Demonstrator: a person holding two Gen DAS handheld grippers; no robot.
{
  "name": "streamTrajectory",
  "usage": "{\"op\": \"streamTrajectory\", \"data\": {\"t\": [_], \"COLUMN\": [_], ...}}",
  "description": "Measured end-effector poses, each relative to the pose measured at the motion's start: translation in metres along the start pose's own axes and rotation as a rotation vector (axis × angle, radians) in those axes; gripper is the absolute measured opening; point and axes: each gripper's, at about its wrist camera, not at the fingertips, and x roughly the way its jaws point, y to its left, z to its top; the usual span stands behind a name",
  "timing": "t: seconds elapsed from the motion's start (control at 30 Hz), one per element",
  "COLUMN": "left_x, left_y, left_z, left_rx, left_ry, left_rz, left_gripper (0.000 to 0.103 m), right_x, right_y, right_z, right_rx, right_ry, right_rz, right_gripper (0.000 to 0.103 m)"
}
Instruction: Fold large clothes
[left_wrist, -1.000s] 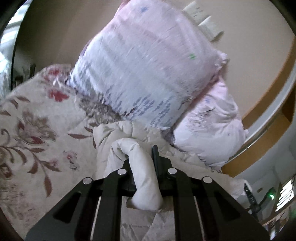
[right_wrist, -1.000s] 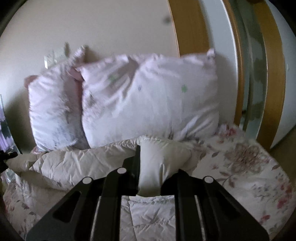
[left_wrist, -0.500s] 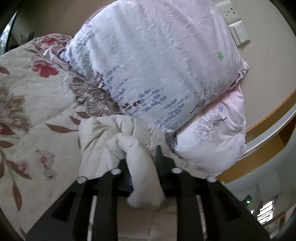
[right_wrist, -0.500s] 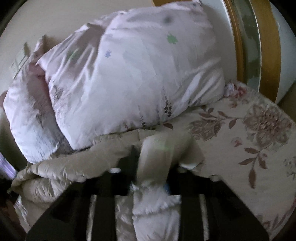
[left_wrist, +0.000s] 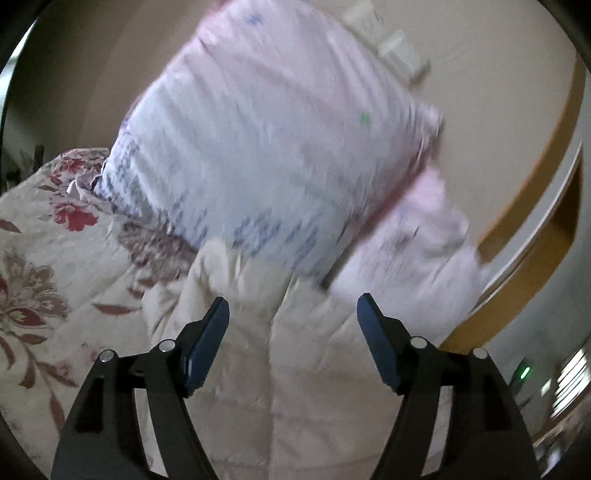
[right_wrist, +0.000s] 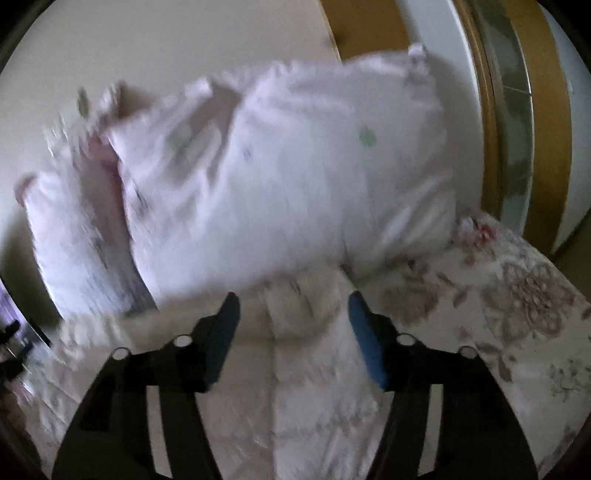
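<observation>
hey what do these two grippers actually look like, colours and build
Both match. The left hand-held gripper and right hand-held gripper have black cut-out linkage arms, silver round pivot pins and flat dark blue pads inside each finger. No cables, markings or sleeves show.

Two plump pale pink pillows with small printed flowers lean against the beige wall (left_wrist: 110, 74) at the head of the bed. In the left wrist view the larger pillow (left_wrist: 266, 147) lies partly over the smaller pillow (left_wrist: 417, 251), both blurred. A cream bedspread with dark red and brown floral print (left_wrist: 48, 258) covers the bed up to its right edge. A white wall switch plate (left_wrist: 399, 50) sits above the pillows. A curved wooden frame (right_wrist: 554, 129) stands beside the bed's head corner.
</observation>
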Motion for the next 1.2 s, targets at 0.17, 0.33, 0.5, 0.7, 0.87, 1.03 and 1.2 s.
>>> {"op": "streamTrajectory", "data": {"t": [0.17, 0.33, 0.5, 0.7, 0.87, 1.03, 1.2], "left_x": [0.031, 0.053, 0.07, 0.087, 0.101, 0.105, 0.078], "left_y": [-0.005, 0.009, 0.022, 0.025, 0.03, 0.038, 0.042], "left_z": [-0.022, -0.025, -0.026, -0.028, -0.03, -0.032, -0.034], "left_rx": [0.098, 0.084, 0.04, 0.041, 0.021, -0.027, -0.078], "left_ry": [0.115, 0.134, 0.141, 0.151, 0.157, 0.135, 0.129], "left_rz": [0.125, 0.214, 0.276, 0.333, 0.363, 0.355, 0.272], "left_gripper": [0.071, 0.071, 0.071, 0.071, 0.071, 0.072, 0.072], "right_x": [0.035, 0.063, 0.081, 0.1, 0.109, 0.115, 0.087], "right_y": [-0.025, -0.035, -0.035, -0.036, -0.038, -0.037, -0.047], "right_z": [-0.007, -0.007, -0.012, -0.018, -0.024, -0.027, -0.019], "right_rx": [0.122, 0.131, 0.121, 0.124, 0.124, 0.116, 0.189], "right_ry": [0.134, 0.211, 0.233, 0.271, 0.285, 0.28, 0.256], "right_rz": [-0.063, -0.105, -0.128, -0.189, -0.228, -0.253, -0.179], "right_gripper": [0.056, 0.031, 0.02, 0.025, 0.031, 0.037, 0.048]}}
